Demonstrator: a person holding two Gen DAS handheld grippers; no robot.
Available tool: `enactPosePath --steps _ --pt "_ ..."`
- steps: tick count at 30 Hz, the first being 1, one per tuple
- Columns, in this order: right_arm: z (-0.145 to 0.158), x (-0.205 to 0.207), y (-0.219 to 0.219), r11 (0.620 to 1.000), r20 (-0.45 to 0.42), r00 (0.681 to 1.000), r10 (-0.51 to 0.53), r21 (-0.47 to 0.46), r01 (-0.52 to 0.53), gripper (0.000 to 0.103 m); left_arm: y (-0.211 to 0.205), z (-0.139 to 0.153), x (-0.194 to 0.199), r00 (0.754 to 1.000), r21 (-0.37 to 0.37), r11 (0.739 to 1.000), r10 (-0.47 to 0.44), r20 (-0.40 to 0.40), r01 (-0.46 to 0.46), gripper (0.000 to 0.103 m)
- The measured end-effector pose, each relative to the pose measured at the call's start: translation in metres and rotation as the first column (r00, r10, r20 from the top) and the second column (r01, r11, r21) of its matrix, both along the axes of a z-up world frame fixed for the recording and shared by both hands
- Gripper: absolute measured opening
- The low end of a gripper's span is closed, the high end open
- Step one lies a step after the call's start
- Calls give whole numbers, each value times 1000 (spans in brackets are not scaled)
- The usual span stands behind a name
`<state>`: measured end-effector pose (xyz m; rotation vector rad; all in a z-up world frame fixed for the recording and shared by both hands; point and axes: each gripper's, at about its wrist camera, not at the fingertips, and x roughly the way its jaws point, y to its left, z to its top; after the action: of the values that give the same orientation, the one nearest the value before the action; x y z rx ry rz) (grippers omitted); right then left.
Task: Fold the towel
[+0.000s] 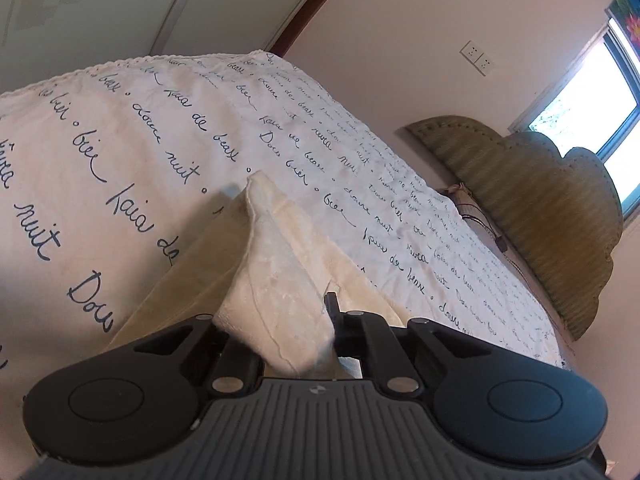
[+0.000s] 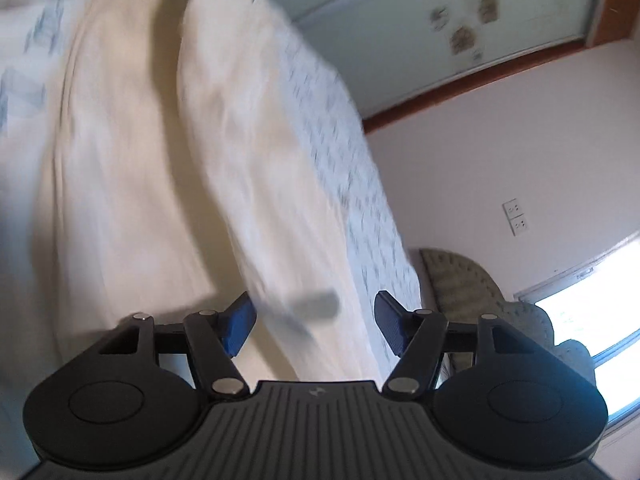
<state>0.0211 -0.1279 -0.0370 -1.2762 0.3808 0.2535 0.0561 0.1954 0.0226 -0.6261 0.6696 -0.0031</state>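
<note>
A cream towel (image 1: 280, 264) lies on a bed, one corner pulled up into a peak. My left gripper (image 1: 280, 332) is shut on that bunched corner, and the cloth hides its fingertips. In the blurred right wrist view the towel (image 2: 132, 160) stretches away as a long cream band. My right gripper (image 2: 316, 320) stands open over the towel's near end. Its blue pads (image 2: 240, 324) sit wide apart, and neither presses on the cloth. A blurred grey streak (image 2: 316, 304) shows between the pads; I cannot tell what it is.
A white bedspread (image 1: 120, 140) with dark handwritten script covers the bed under the towel. A green padded headboard (image 1: 520, 208) stands along the bed's right edge, below a wall socket (image 1: 478, 58) and a bright window (image 1: 592, 92).
</note>
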Motion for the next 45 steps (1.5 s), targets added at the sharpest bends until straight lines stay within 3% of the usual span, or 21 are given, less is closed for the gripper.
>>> enactPosePath --steps 2,4,6,8,11,14,16,20,24,25,26,29,32,34,36,37,39,41,42,43,45 --pt "-2 6 -15 997 -46 999 14 -75 -18 64 -4 -1 0 1000 32 1000 -1 3 1 10" --pt "-2 16 -24 993 -76 997 14 -113 -22 54 -9 -2 -1 1000 68 998 -3 6 2 10" --pt "-6 26 -29 986 -116 993 4 -167 -23 26 -11 -2 -2 1000 87 996 -2 11 1 10" --pt "-17 31 -29 973 -159 987 1 -227 -37 6 -11 -1 -3 1000 96 995 -9 18 7 10" --pt "-26 16 -28 955 -113 994 12 -294 -45 5 -5 3 -6 999 111 994 -21 30 18 10" --pt "-12 -8 -24 972 -59 998 -34 -236 19 5 1 8 -11 998 140 988 -63 26 59 11" --pt "0 -32 -21 986 -78 996 -50 -161 37 5 2 7 -15 995 179 979 -101 -1 100 12" --pt "-12 -77 -12 988 -136 990 -41 -152 20 5 -1 -9 -26 991 224 966 -121 -52 130 12" --pt "-22 -84 -12 993 -148 987 -66 -102 52 5 -5 -16 -29 991 266 955 -120 -55 130 14" --pt "-23 -86 -14 994 -144 987 -73 -87 61 5 -5 -17 -29 992 283 951 -115 -52 125 21" --pt "-23 -86 -14 995 -140 987 -78 -78 68 5 -3 -20 -27 993 288 950 -108 -52 119 22" --pt "-25 -86 -12 994 -126 989 -78 -90 67 5 1 -21 -28 994 265 958 -102 -33 107 20" --pt "-26 -101 -11 996 -115 990 -77 -64 70 5 -6 -19 -28 996 321 943 -87 -5 84 20" --pt "-20 -104 -6 995 -111 990 -92 -45 88 5 -16 -18 -26 996 401 913 -91 21 75 20" --pt "-19 -108 0 994 -129 985 -111 -1 112 7 -20 -25 -22 997 426 902 -82 -3 75 21" --pt "-20 -107 0 991 -157 980 -125 19 130 7 -18 -26 -23 997 417 906 -74 -5 69 23" --pt "-29 -114 0 994 -105 988 -109 -8 109 7 -15 -22 -26 997 420 905 -72 6 63 30" --pt "-31 -125 -1 994 -78 993 -88 -67 82 8 -10 -15 -30 999 451 892 -42 9 33 52" --pt "-27 -128 -4 995 -89 993 -80 -68 74 11 -6 -11 -32 1000 482 876 -3 8 -1 58" --pt "-18 -129 -9 995 -120 989 -88 -46 83 11 -1 -6 -33 999 511 859 33 13 -35 64" --pt "8 -129 -24 988 -212 970 -121 63 138 11 12 2 -38 996 530 844 88 22 -87 64"
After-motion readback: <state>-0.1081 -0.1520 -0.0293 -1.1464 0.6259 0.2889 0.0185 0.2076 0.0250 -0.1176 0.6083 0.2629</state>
